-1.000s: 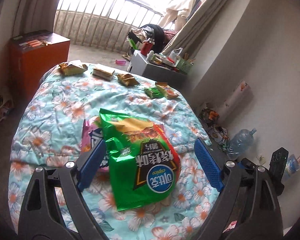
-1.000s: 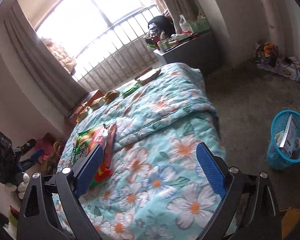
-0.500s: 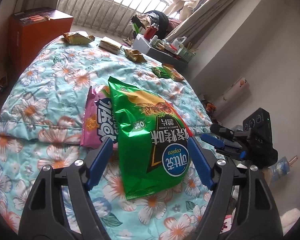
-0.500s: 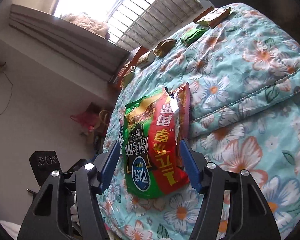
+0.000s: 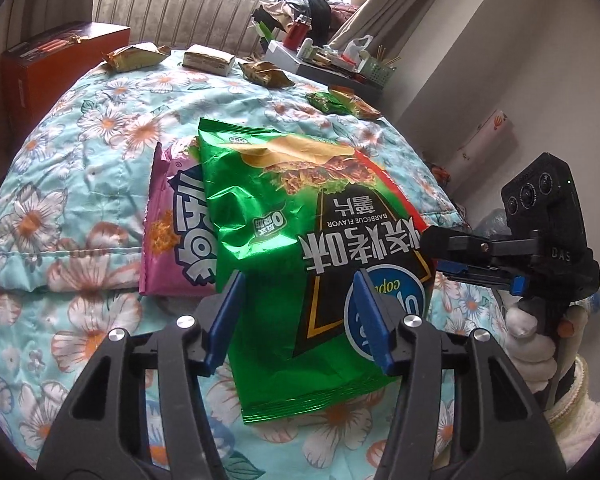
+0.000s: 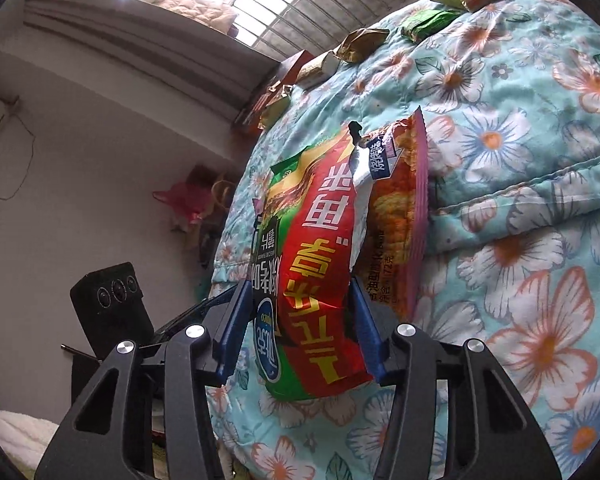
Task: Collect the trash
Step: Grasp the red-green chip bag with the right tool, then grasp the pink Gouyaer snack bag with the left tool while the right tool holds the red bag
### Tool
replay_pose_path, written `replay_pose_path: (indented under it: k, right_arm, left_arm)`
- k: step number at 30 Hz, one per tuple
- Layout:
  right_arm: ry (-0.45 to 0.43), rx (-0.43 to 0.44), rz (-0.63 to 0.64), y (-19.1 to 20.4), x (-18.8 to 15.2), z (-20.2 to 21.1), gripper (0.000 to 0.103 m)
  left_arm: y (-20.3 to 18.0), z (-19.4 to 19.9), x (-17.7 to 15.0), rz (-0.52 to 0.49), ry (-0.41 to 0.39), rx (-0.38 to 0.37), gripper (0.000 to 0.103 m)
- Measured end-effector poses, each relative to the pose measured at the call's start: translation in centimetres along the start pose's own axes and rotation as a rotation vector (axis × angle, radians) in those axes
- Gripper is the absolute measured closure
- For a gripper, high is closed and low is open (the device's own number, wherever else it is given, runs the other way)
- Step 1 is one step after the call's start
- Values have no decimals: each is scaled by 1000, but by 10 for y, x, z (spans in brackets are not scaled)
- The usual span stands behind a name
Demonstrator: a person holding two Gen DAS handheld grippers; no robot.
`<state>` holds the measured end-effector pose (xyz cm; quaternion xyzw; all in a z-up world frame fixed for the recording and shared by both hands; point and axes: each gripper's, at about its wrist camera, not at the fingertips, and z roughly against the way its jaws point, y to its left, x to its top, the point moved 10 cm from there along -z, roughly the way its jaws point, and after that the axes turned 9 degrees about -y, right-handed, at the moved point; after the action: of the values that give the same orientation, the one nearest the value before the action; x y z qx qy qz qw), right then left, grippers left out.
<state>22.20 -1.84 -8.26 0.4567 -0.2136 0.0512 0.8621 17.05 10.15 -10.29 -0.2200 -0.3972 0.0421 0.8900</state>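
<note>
Pink bag (image 5: 176, 236) half under green bag (image 5: 300, 240)

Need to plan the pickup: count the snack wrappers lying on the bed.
8. Green chip bag on top, pink bag and red bag beneath it; five small wrappers along the far edge. More may hide underneath.

I see open quilt (image 5: 80, 184) left of the green chip bag (image 5: 300, 248); the right gripper (image 5: 452, 256) crowds its right edge.
</note>
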Motion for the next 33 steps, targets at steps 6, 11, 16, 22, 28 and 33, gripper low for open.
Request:
replay_pose_path:
  k: [6,11,16,22,28,33]
  right_arm:
    - [7,-27,-32,-10,-5,-11,78]
    - [-71,-17,-29,-13,6,21,79]
    - [-151,-20,-55,-22,9,66,79]
    - [-188,-69,-121,-48,-12,100,79]
    - [-211,-94,-179,-64,-24,108,79]
    - [-242,-112,-193,-73,-27,122,79]
  left_arm:
    - [-4,3,-2,16,-1,-42,51]
    - [9,27,26,-1,-106,12,51]
    - [55,16,52,13,-92,211,51]
    - [72,-28,96,1,-5,161,49]
    - [60,-94,106,6,195,54,49]
    - [44,-76,73,61,280,-11,49]
